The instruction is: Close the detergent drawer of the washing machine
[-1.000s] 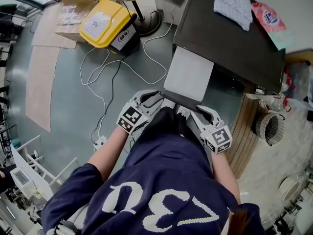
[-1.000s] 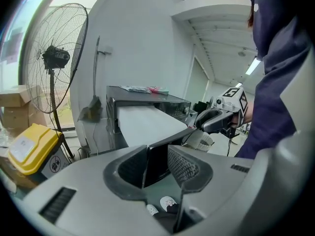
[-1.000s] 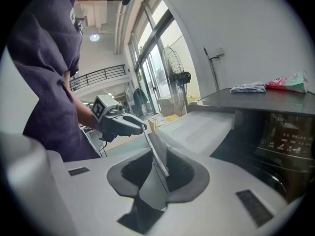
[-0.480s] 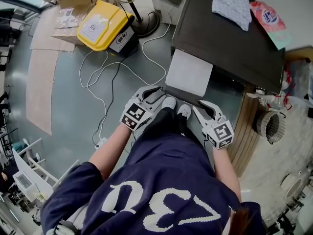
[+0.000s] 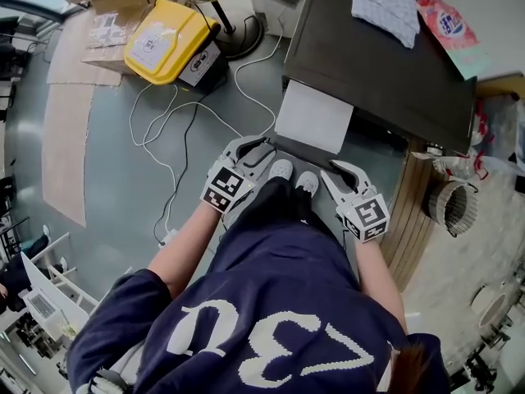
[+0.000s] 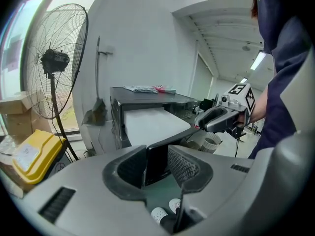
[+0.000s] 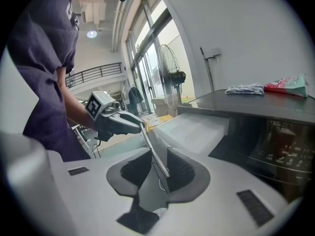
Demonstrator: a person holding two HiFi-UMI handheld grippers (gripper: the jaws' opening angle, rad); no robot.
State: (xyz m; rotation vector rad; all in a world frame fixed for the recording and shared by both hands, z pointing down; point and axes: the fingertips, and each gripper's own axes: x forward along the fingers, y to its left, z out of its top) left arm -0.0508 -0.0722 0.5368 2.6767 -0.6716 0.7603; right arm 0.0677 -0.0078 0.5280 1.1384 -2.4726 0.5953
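Observation:
A dark washing machine (image 5: 369,56) stands ahead with its drawer (image 5: 316,117) pulled out, white on top and with a dark front panel. My left gripper (image 5: 250,150) is at the panel's left end. Its jaws (image 6: 157,163) stand wide with the panel's dark corner (image 6: 156,159) between them. My right gripper (image 5: 336,169) is at the panel's right end. There the thin panel edge (image 7: 156,156) runs between the open jaws (image 7: 158,173), with a gap on its left side. Each gripper shows in the other's view: right gripper (image 6: 216,119), left gripper (image 7: 118,119).
A cloth (image 5: 390,2) and a pink packet (image 5: 447,23) lie on the machine's top. On the floor to the left are a yellow box (image 5: 168,39), a fan base (image 5: 238,35) and white cables (image 5: 189,121). A woven basket (image 5: 447,203) stands at the right.
Both grippers have moved a little forward toward the machine, staying at the drawer's front panel. The drawer sticks out slightly less than before.

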